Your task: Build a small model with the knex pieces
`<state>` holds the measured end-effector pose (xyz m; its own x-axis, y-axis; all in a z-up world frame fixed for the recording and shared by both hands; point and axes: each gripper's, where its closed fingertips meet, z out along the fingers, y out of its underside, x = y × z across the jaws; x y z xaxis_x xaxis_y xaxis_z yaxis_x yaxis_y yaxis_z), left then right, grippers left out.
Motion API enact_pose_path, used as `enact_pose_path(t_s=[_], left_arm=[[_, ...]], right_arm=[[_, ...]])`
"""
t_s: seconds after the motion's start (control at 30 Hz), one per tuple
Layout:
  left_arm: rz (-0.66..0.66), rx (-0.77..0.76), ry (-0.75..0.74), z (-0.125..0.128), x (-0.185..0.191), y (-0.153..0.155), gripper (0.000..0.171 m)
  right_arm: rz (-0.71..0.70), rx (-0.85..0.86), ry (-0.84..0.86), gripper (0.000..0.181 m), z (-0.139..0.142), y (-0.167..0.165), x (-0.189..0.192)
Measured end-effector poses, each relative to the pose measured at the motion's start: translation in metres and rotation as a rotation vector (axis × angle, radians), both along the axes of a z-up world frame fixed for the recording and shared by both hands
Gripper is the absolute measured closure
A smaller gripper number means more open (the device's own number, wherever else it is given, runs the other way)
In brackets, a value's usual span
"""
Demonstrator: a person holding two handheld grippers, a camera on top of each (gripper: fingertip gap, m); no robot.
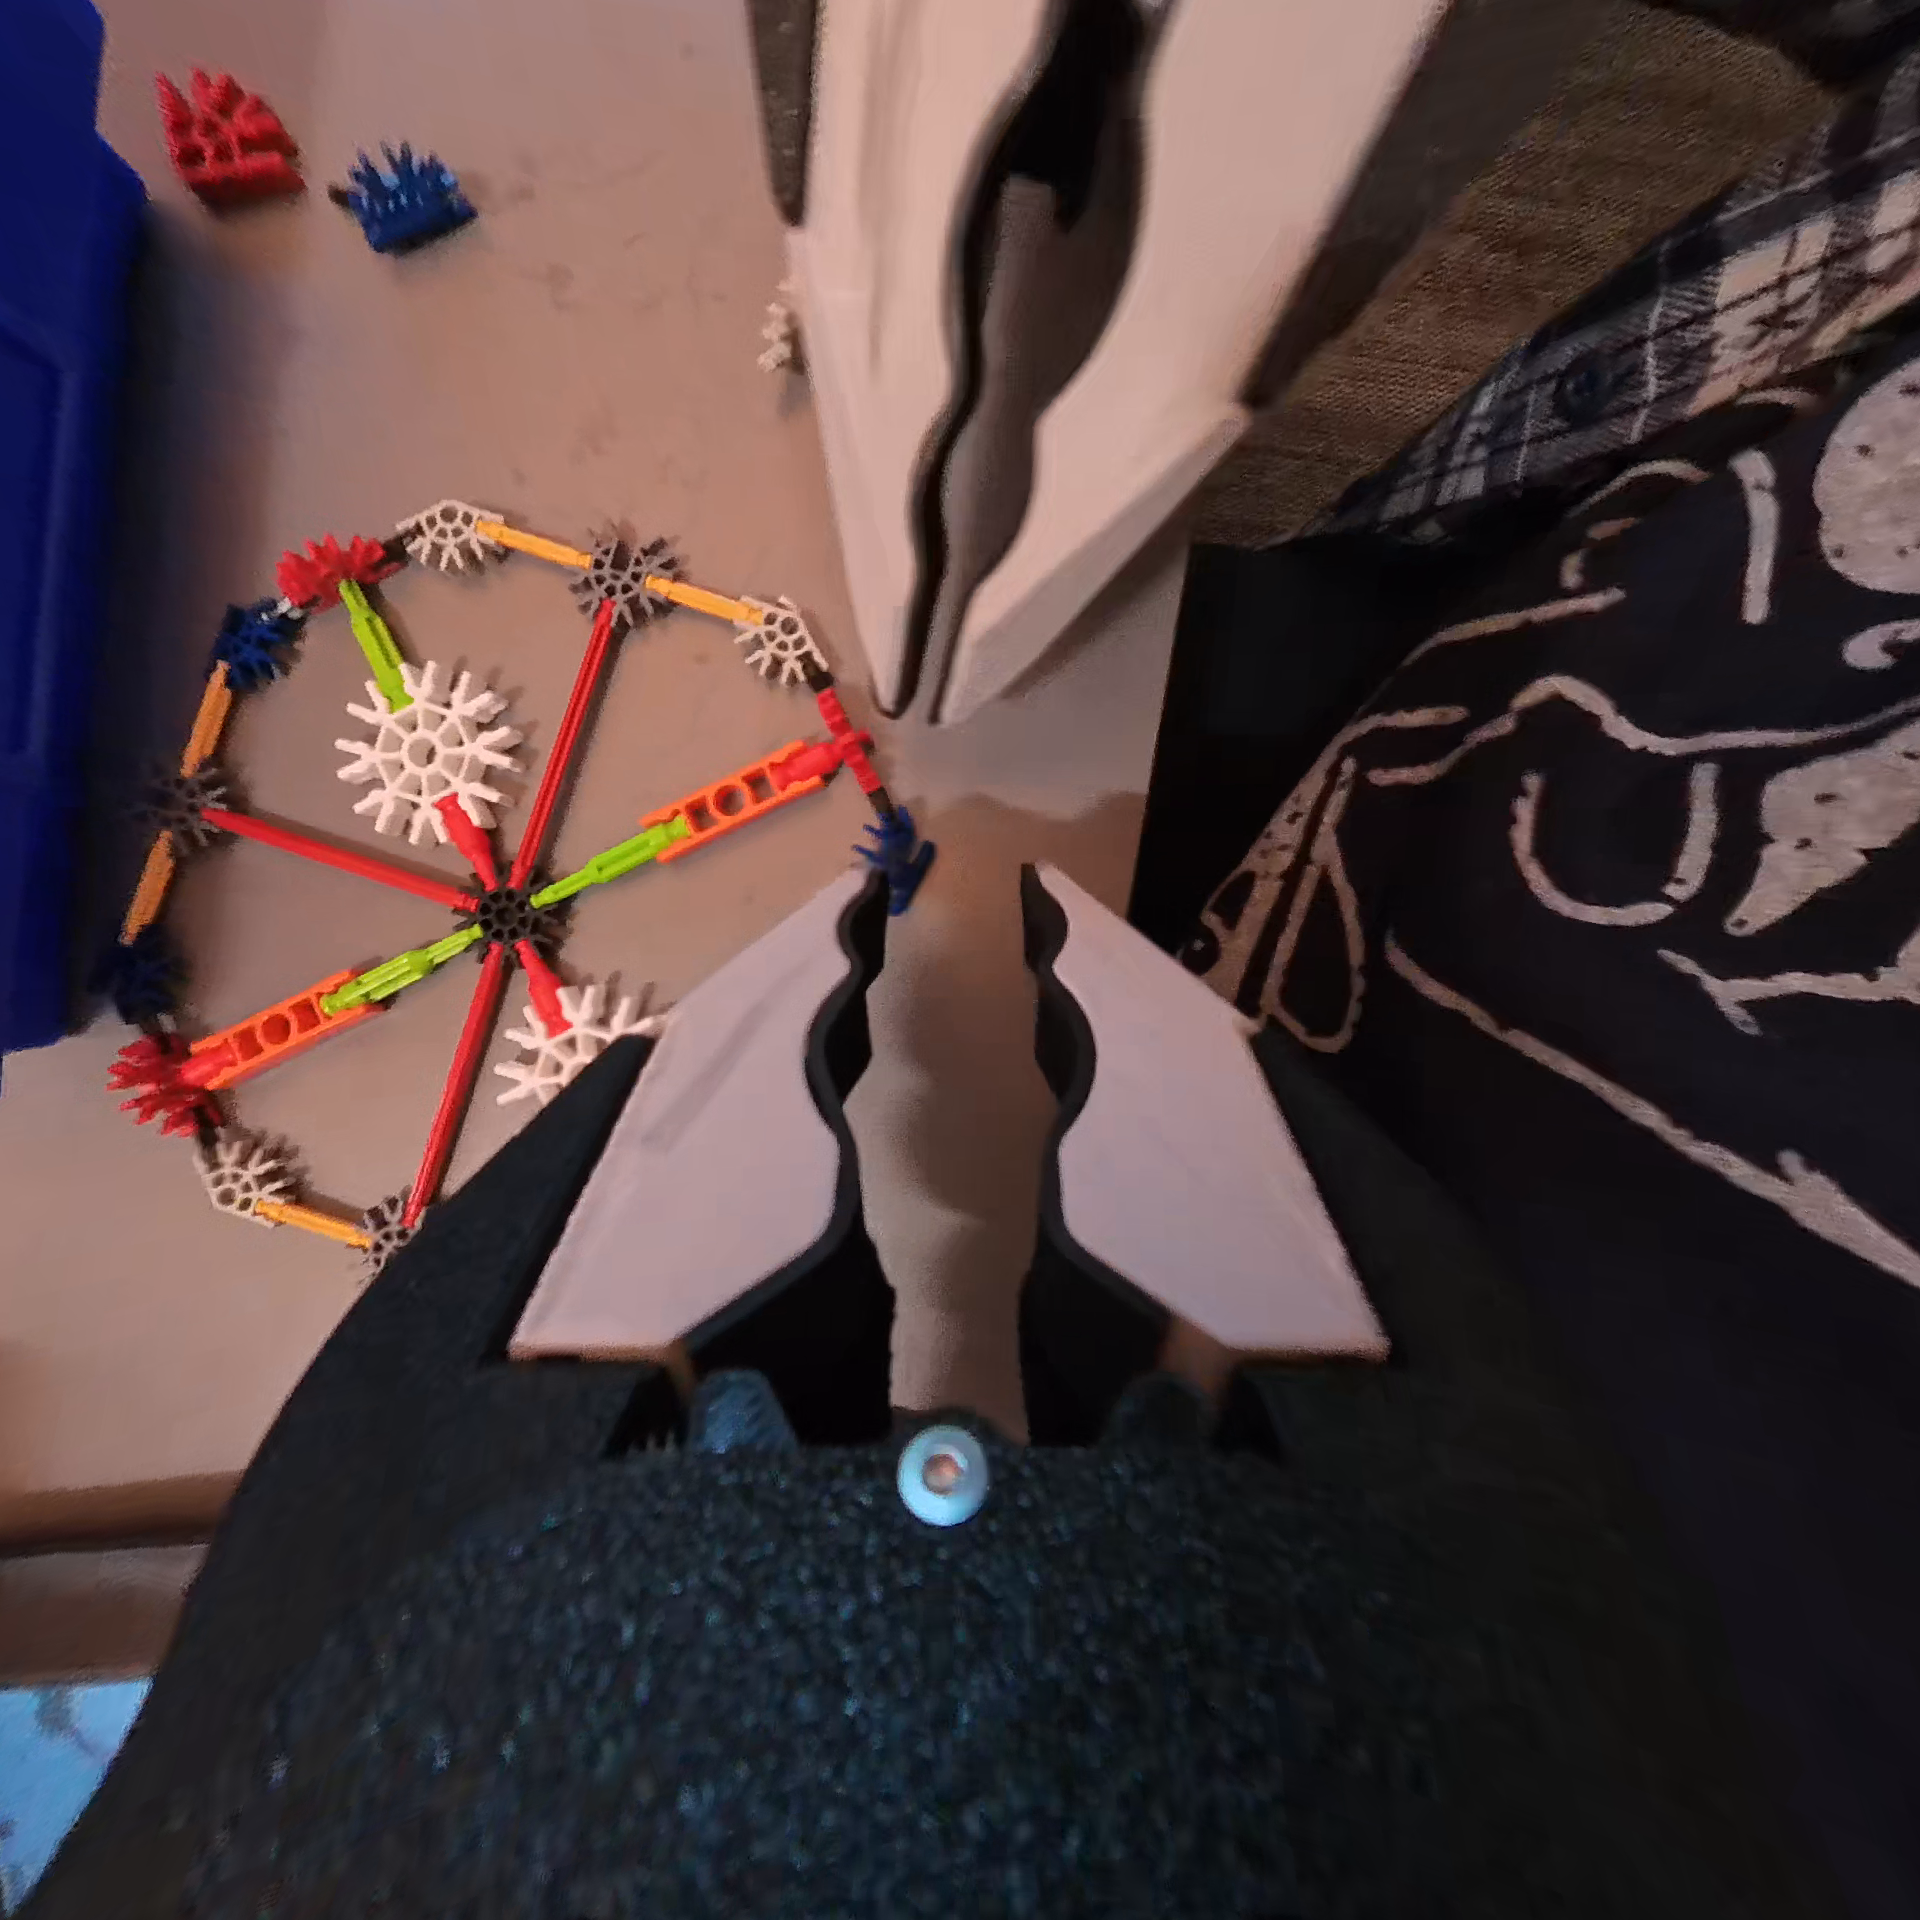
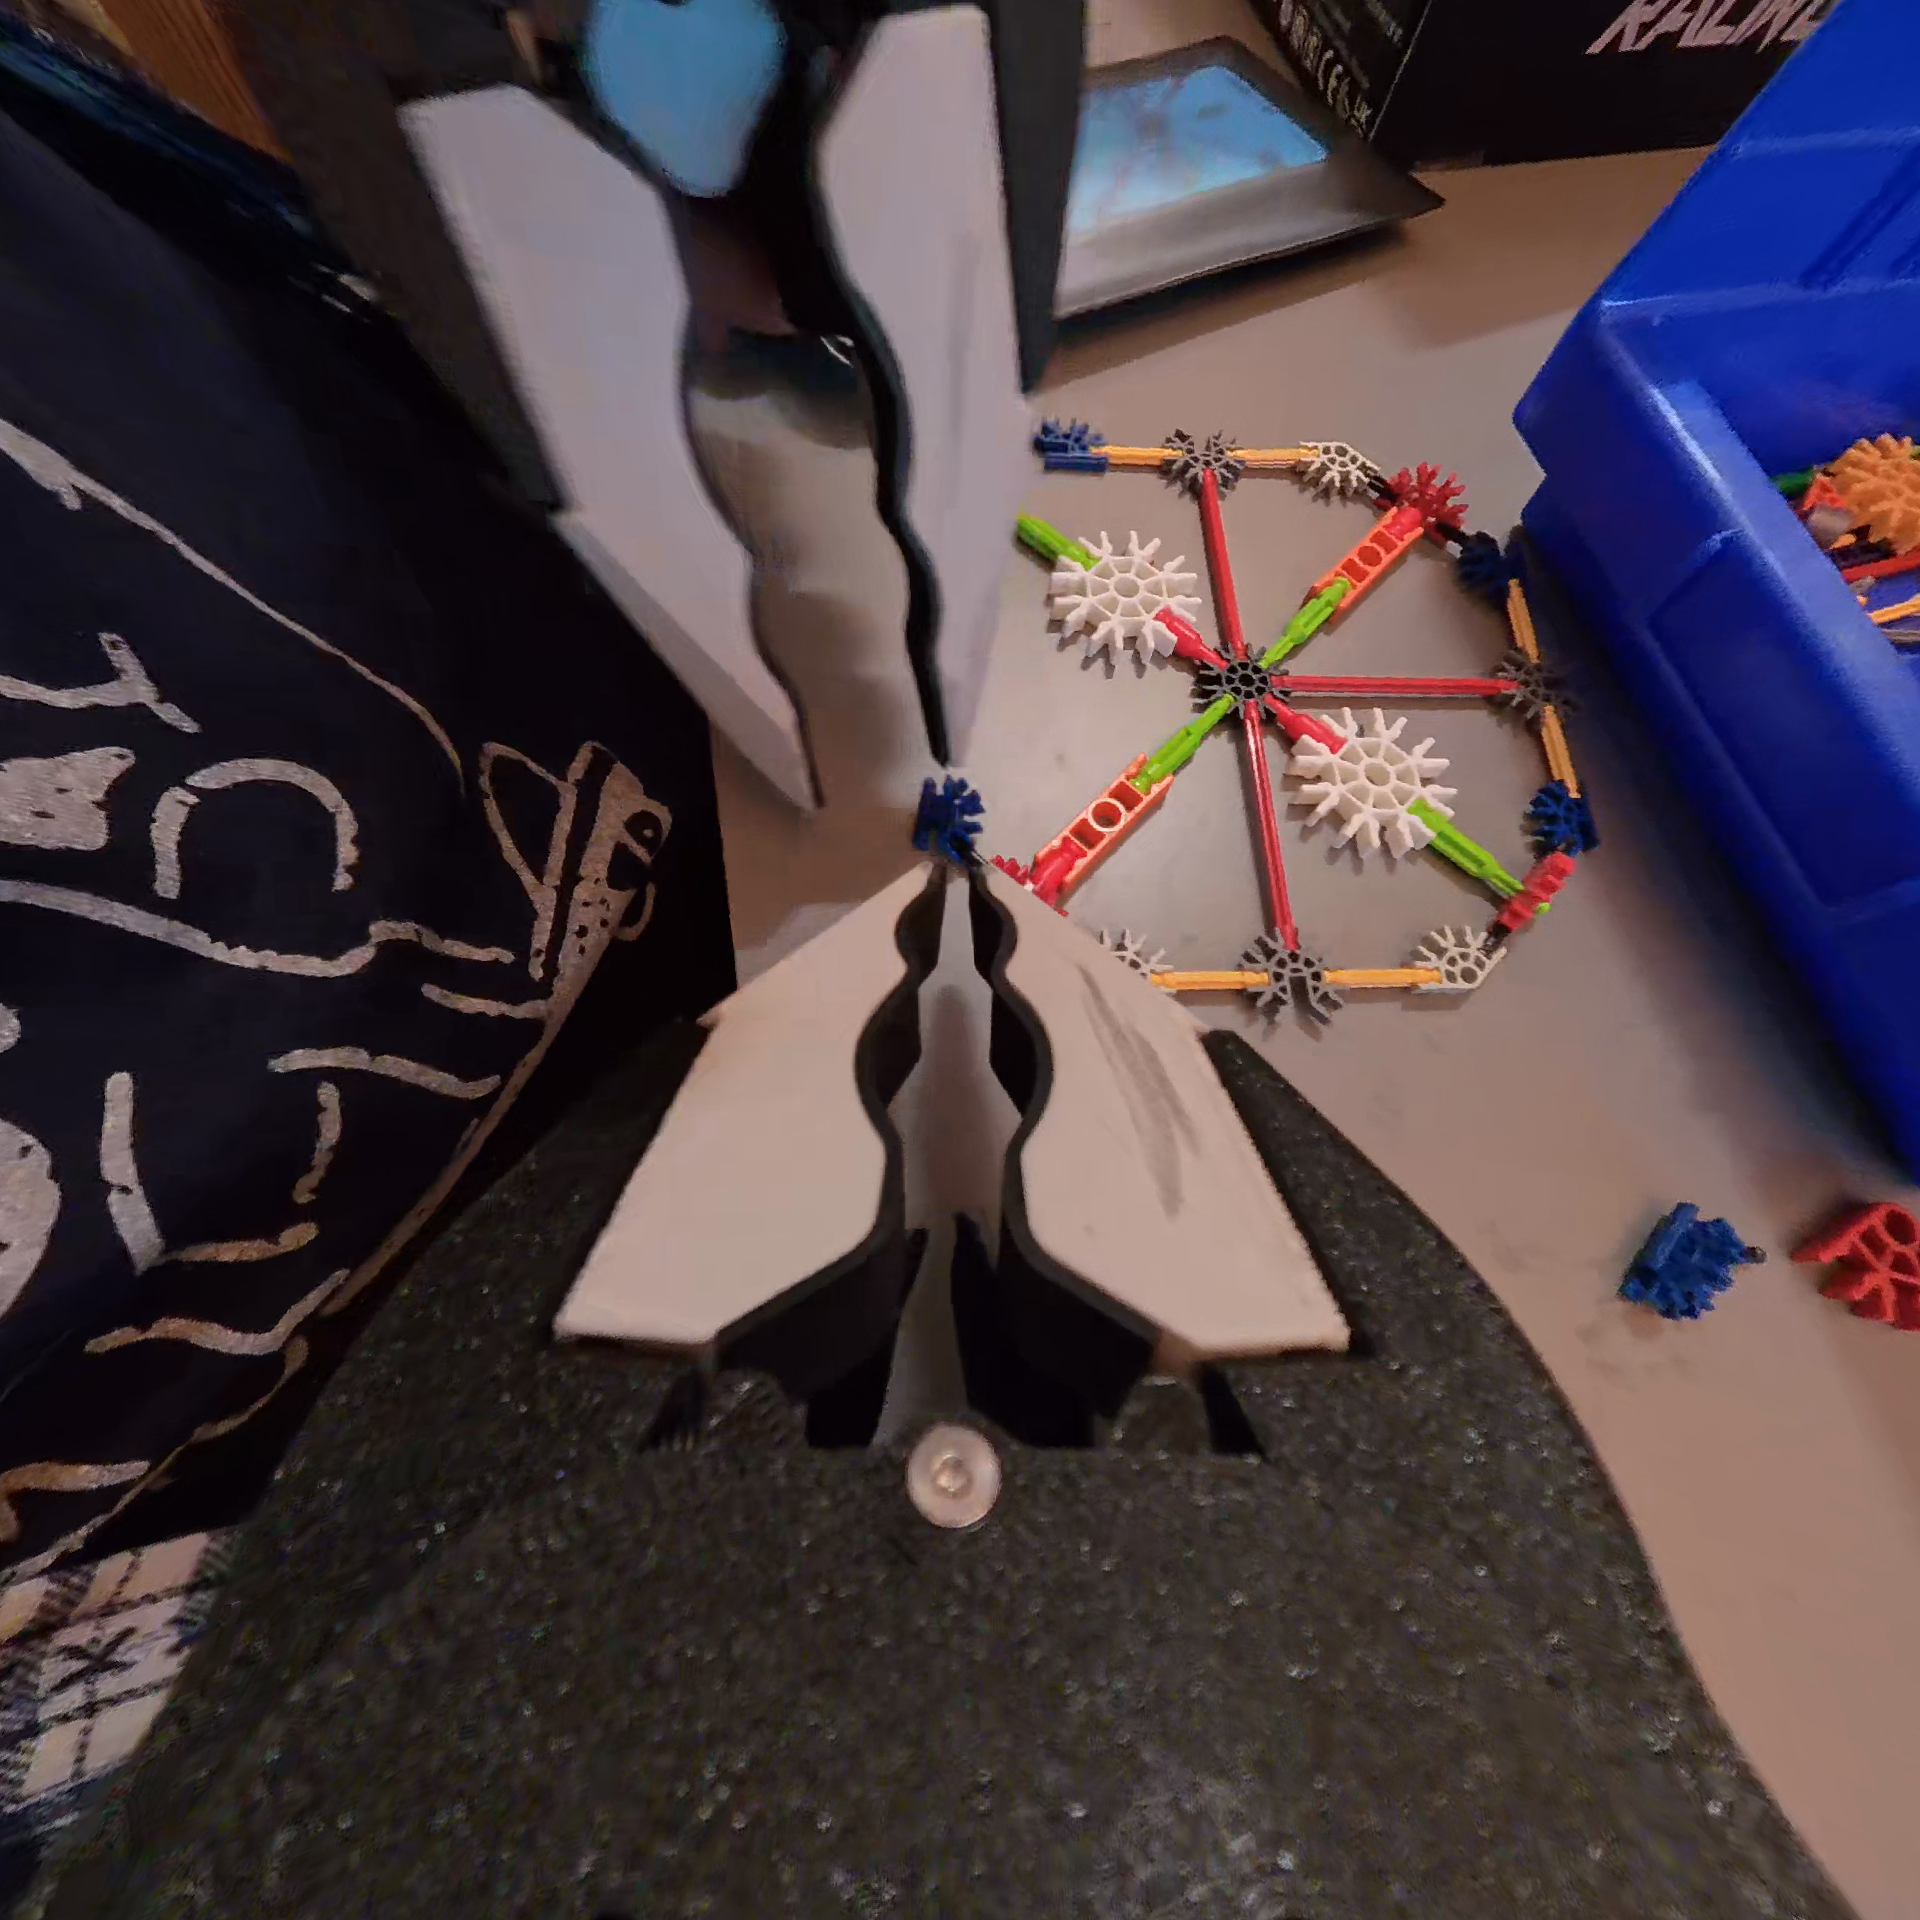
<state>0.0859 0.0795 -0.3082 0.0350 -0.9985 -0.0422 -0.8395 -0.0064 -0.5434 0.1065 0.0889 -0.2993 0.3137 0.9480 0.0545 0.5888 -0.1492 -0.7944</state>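
Note:
A flat wheel of plastic rods and snowflake connectors (image 1: 506,914) lies on the tan table (image 1: 623,312); it also shows in the right wrist view (image 2: 1244,681). A blue connector (image 1: 894,857) sits at the loose end of its rim, on a short black rod. My left gripper (image 1: 951,878) is open, and its left fingertip touches that blue connector. My right gripper (image 2: 956,873) has its jaws almost together just short of the same blue connector (image 2: 948,816), with nothing clearly held. The two grippers face each other tip to tip: the right one (image 1: 914,712) shows in the left wrist view, the left one (image 2: 876,774) in the right wrist view.
A blue bin (image 2: 1714,520) with loose parts stands against the wheel's far side. A loose blue connector (image 2: 1683,1262) and a red one (image 2: 1870,1262) lie on the table. A framed picture (image 2: 1195,177) and a black box (image 2: 1507,62) lie behind. A person's dark printed shirt (image 1: 1558,831) is at the table edge. The grippers are tip to tip, or close to it.

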Motion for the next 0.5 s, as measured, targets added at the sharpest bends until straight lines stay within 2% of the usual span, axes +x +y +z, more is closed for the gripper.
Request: enact_pose_path(t_s=[0.1,0.27,0.5], left_arm=[[0.002,0.098,-0.005,-0.003,-0.002,-0.006,0.142],[0.041,0.16,-0.039,-0.01,-0.001,-0.006,0.129],[0.041,0.201,-0.075,-0.011,0.002,-0.008,0.128]], right_arm=[[0.007,0.03,-0.012,0.18,0.0,-0.001,-0.002],[0.015,0.097,-0.054,0.181,-0.002,-0.002,-0.01],[-0.022,0.16,-0.1,0.181,-0.006,0.003,-0.013]])
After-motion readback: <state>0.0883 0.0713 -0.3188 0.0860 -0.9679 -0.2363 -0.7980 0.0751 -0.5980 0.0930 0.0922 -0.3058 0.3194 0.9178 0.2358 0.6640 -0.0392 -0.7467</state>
